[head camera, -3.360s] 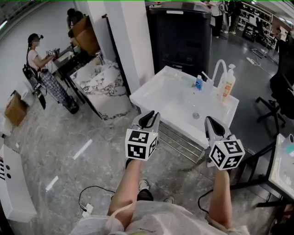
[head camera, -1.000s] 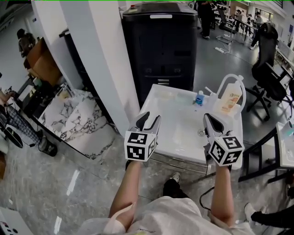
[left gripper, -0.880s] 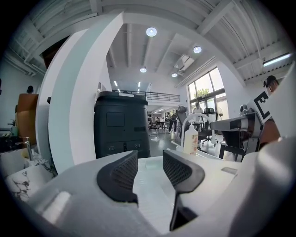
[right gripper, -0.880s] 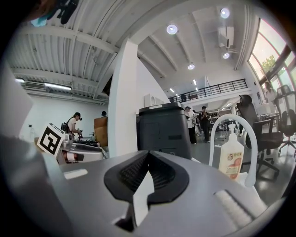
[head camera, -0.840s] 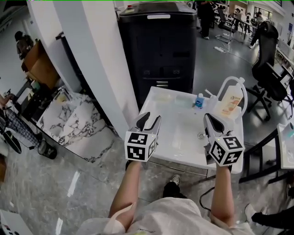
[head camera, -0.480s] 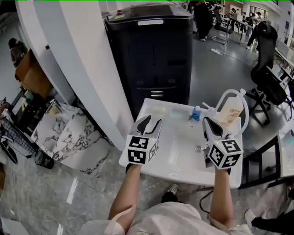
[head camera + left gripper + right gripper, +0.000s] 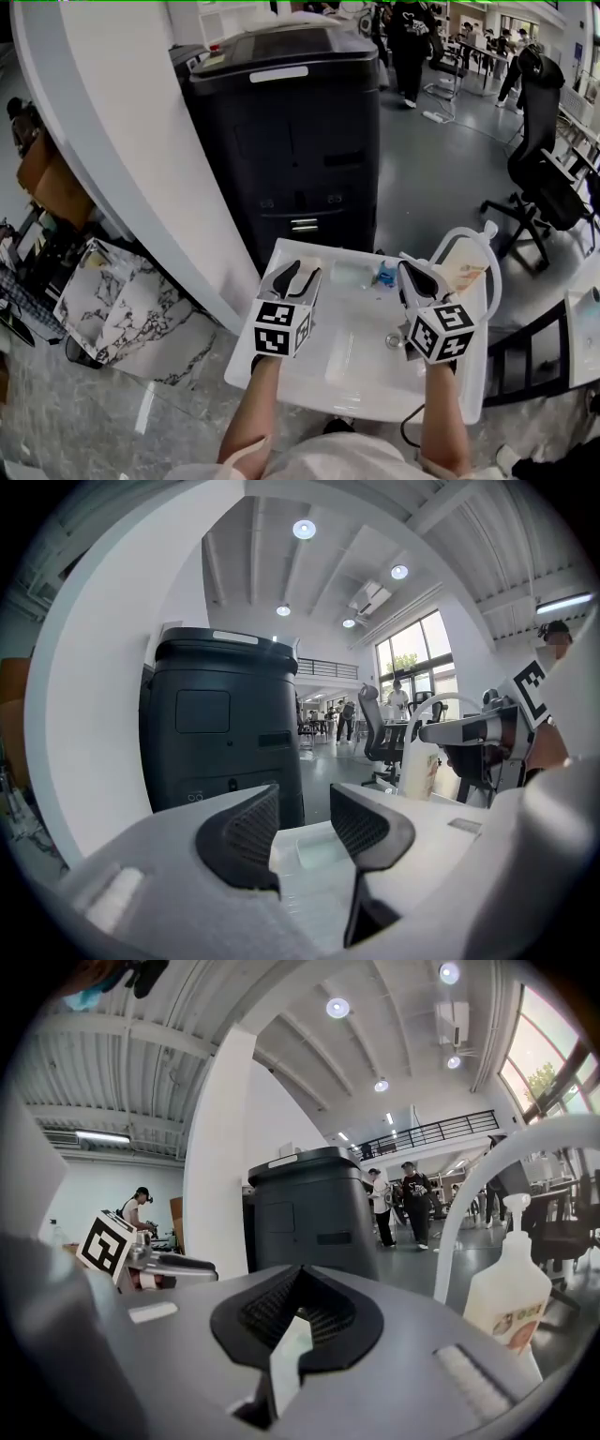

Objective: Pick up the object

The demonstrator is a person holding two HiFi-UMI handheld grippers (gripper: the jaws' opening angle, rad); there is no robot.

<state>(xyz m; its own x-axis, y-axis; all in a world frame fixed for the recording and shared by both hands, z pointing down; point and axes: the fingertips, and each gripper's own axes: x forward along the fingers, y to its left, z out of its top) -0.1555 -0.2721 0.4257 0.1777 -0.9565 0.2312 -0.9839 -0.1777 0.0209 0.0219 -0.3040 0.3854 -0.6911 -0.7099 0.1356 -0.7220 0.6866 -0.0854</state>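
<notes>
A white sink [image 7: 281, 380] lies below both grippers. On its back ledge sit a clear shallow dish [image 7: 349, 274], a small blue bottle [image 7: 386, 275] and a pump soap bottle [image 7: 461, 274] under an arched white faucet [image 7: 466, 234]. My left gripper [image 7: 298, 272] hovers over the sink's back left, open and empty; in the left gripper view the left gripper [image 7: 305, 799] points at the dish [image 7: 323, 847]. My right gripper [image 7: 409, 266] hangs just right of the blue bottle, its jaws together with nothing in them. The right gripper view shows the right gripper [image 7: 300, 1274] and the soap bottle [image 7: 511, 1302].
A tall black machine [image 7: 281, 141] stands right behind the sink. A white pillar [image 7: 112, 169] rises at the left, with a marble slab [image 7: 122, 300] leaning beside it. Office chairs [image 7: 544, 178] and a black frame [image 7: 534, 356] are at the right. People stand far back.
The person has stepped up to the sink, so both grippers now hang over the basin rather than short of its front edge. Neither gripper's jaws have changed.
</notes>
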